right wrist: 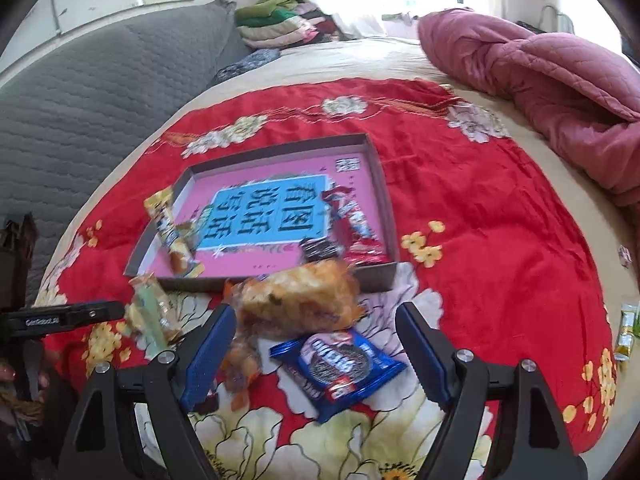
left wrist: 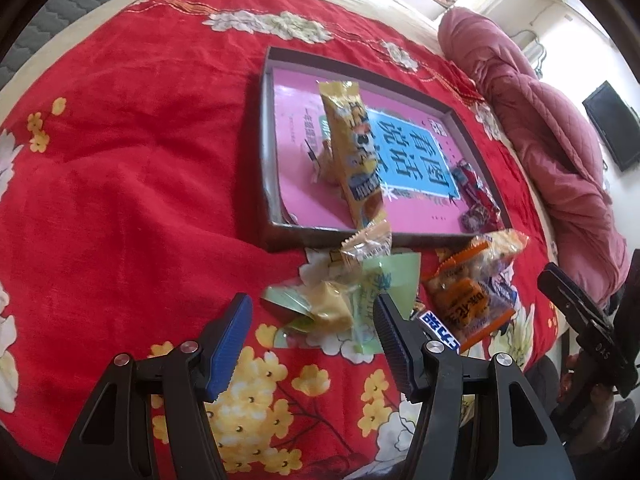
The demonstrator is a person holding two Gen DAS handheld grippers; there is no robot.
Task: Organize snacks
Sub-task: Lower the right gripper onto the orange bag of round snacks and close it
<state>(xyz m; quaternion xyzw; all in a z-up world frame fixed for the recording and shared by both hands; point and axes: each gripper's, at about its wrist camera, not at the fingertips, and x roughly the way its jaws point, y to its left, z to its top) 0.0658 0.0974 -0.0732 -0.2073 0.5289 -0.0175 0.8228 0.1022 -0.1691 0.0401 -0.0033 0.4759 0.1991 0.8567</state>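
Left tongs stand apart with nothing pressed between their pads; we see the green packet lying in the gap, its crumpled yellow-filled end toward the left pad. Its long axis runs roughly from 6 to 12 o'clock in the left view, so the pads sit on either side of its narrow width, which we judge suits a straight closing.

Right tongs are also apart and hold nothing. In the right view the Oreo pack lies flat on the bed between the pads, a little toward 5 o'clock from their midpoint, its long axis slanting from 10 to 4 o'clock. The orange bag sits just beyond at 12 o'clock, touching the left pad, and partly overlaps the Oreo pack.

Beyond both, at 12 o'clock, we see the box, already holding a yellow bar and a red pack.

We judge each hand is nearest its own snack: left for the green packet, right for the Oreo pack, with the orange bag crowding the right grasp.
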